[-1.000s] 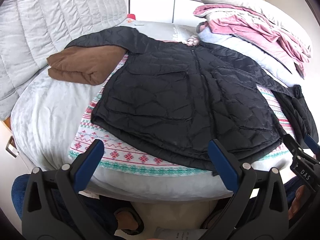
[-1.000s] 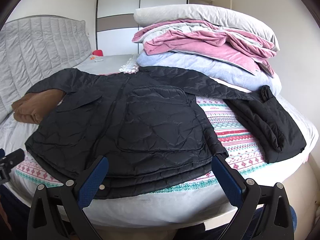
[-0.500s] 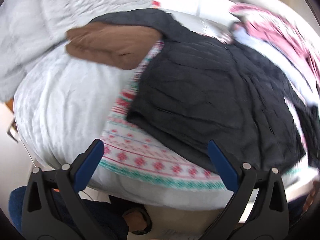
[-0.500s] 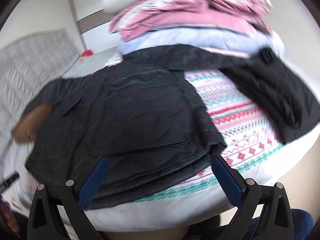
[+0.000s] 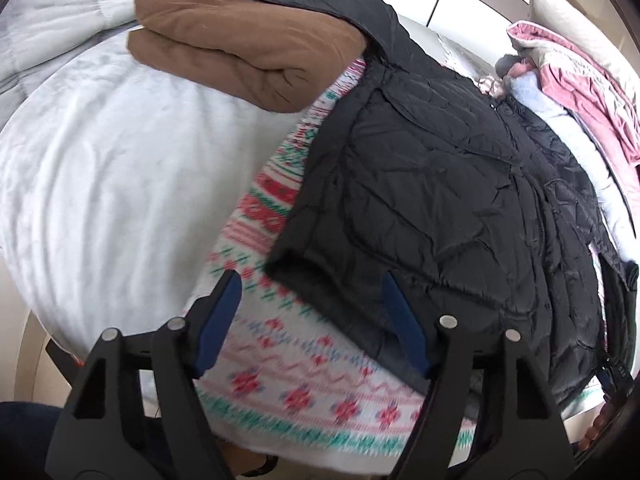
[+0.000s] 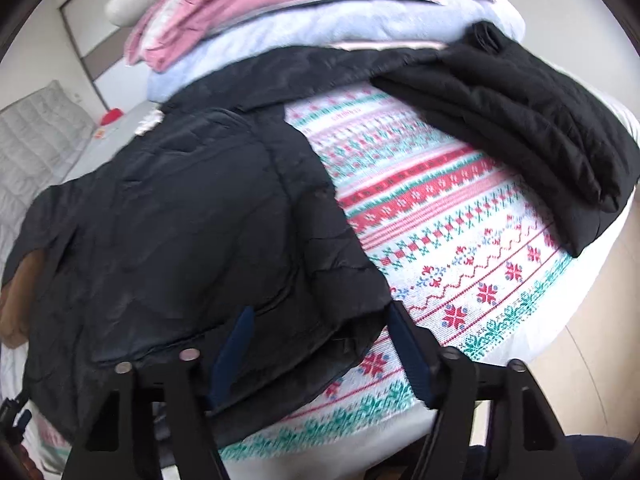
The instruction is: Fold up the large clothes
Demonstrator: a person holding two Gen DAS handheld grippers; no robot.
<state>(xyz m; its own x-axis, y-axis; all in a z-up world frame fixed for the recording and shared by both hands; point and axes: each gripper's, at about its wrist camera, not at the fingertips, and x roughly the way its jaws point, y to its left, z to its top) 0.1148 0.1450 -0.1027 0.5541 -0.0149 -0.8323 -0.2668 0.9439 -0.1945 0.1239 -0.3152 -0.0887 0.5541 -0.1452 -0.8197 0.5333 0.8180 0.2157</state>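
both grippers stand spread: the left gripper (image 5: 312, 316) straddles the bottom left hem corner of one black quilted jacket (image 5: 440, 184), and the right gripper (image 6: 320, 344) straddles its bottom right hem corner, neither pinching it. the jacket lies flat on one patterned blanket (image 6: 460, 248) on the bed, one sleeve draped over one folded brown garment (image 5: 240, 40), beside one stack of pink and blue bedding (image 6: 320, 12).

Brown folded garment (image 5: 244, 44) beside jacket's (image 5: 440, 200) left edge

black jacket (image 6: 192, 216) blurred; its far sleeve end hidden beneath folded brown garment (image 5: 248, 44)
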